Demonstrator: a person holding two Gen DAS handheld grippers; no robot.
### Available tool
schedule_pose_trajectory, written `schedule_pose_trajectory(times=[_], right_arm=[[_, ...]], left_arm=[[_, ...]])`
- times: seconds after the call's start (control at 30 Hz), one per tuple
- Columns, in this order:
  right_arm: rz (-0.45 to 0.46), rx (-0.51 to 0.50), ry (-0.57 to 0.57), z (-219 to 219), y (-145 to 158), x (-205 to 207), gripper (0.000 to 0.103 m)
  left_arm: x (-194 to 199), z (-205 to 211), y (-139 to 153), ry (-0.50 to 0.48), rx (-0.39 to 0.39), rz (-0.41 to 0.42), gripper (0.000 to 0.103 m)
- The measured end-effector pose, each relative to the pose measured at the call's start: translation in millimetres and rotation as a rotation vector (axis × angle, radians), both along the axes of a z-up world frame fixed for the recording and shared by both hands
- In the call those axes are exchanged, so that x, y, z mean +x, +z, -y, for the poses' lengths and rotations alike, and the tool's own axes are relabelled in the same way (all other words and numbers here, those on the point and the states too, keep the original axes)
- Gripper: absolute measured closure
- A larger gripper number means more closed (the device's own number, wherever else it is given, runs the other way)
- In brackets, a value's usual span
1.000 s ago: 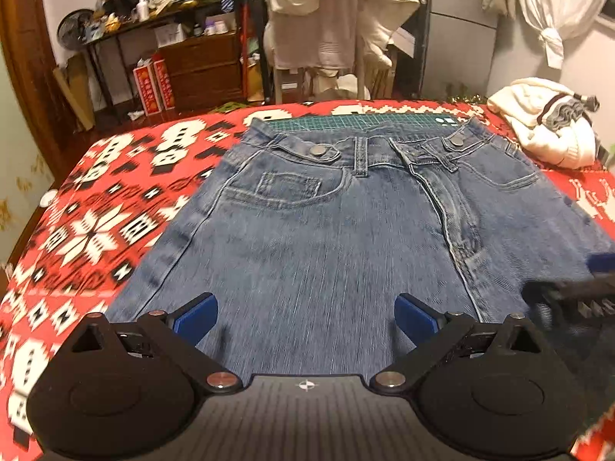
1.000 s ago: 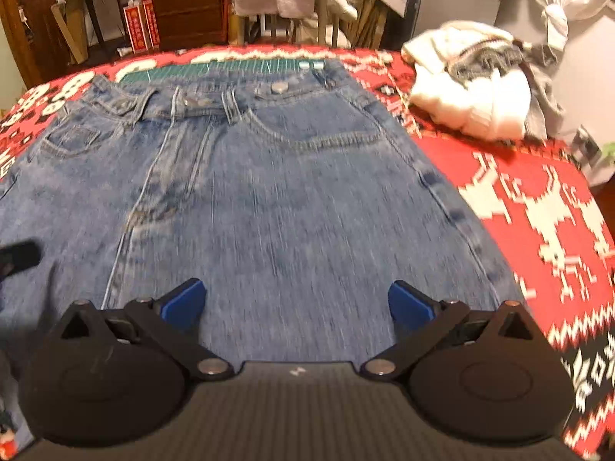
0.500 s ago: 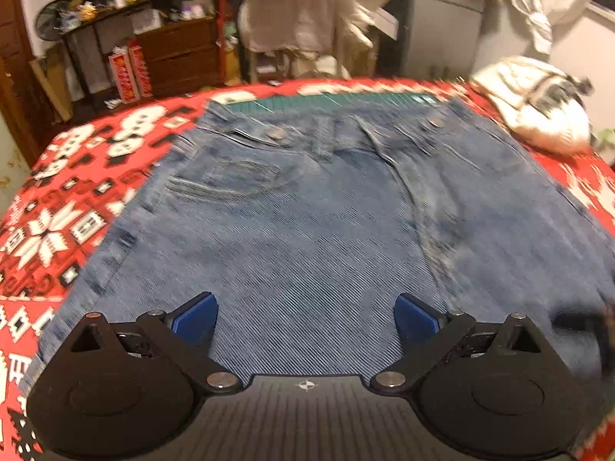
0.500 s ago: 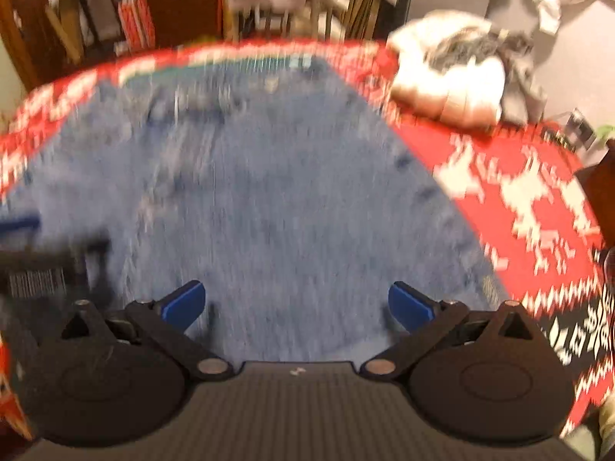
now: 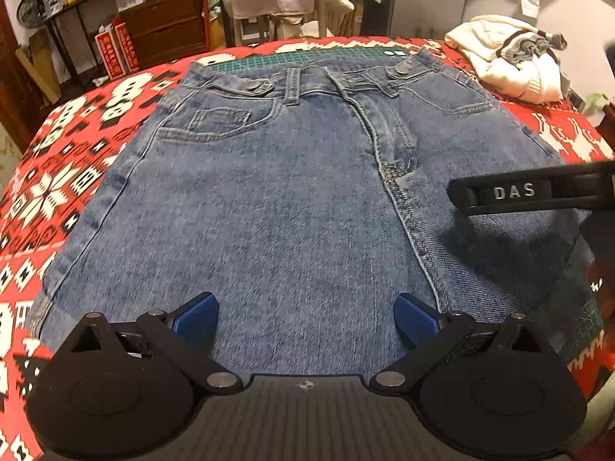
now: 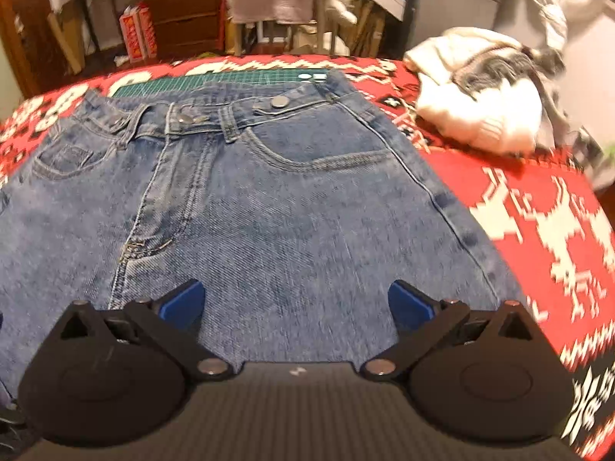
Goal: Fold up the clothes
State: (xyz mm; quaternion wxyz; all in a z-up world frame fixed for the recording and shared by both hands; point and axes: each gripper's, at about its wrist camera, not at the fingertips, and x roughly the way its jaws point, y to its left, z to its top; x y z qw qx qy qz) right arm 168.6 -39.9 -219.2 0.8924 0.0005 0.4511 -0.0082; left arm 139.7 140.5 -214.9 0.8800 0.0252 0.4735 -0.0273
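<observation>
Jeans (image 5: 292,199) lie flat on a red patterned cover (image 5: 57,176), waistband at 12 o'clock. Left gripper (image 5: 305,317) and right gripper (image 6: 296,303) hover above the denim, fingers spread apart; white sweater (image 5: 507,65) at 1 o'clock.

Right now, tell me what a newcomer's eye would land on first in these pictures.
The blue jeans dominate, spread flat with the waistband at the far end, on a red patterned blanket. Both grippers hang over the denim with fingers spread and holding nothing: the left gripper and the right gripper. A white knitted garment lies bunched at the far right.
</observation>
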Motion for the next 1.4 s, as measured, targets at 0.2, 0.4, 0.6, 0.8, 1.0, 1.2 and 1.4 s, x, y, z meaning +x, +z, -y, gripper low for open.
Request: schedule_pose_trajectory(times=[0.2,0.4,0.6,0.8,1.0,1.2,1.4], right_arm=[[0.012,0.002,-0.007,2.4,-1.5,-25.2,0.000],[0.014,0.020,-0.053,3.5,-1.0,-43.2,0.000],[-0.023,0.028,-0.070,4.3,0.8,-37.3,0.000],[-0.061,0.031,-0.080,5.0,1.9,-29.8,0.000],[-0.006,0.026,-0.032,7.6,-1.3,-38.3,0.000],[-0.003,0.024,-0.042,6.8,-1.4,-37.7,0.000],[-0.021,0.037,-0.033,8.0,5.3,-32.2,0.001]], left_arm=[[5.9,-17.5,11.5,0.065,-0.052,0.052,0.004],[26.3,-27.7,6.6,0.105,-0.067,0.056,0.004],[36.7,-21.7,-6.2,0.063,0.002,0.054,0.000],[31.1,-20.6,-9.8,0.079,-0.002,0.101,0.000],[22.8,-18.4,-13.8,0.072,0.009,0.170,0.000],[24.6,-20.0,-14.4,0.077,0.003,0.166,0.000],[26.1,-25.9,-7.1,0.073,-0.023,0.158,0.012]])
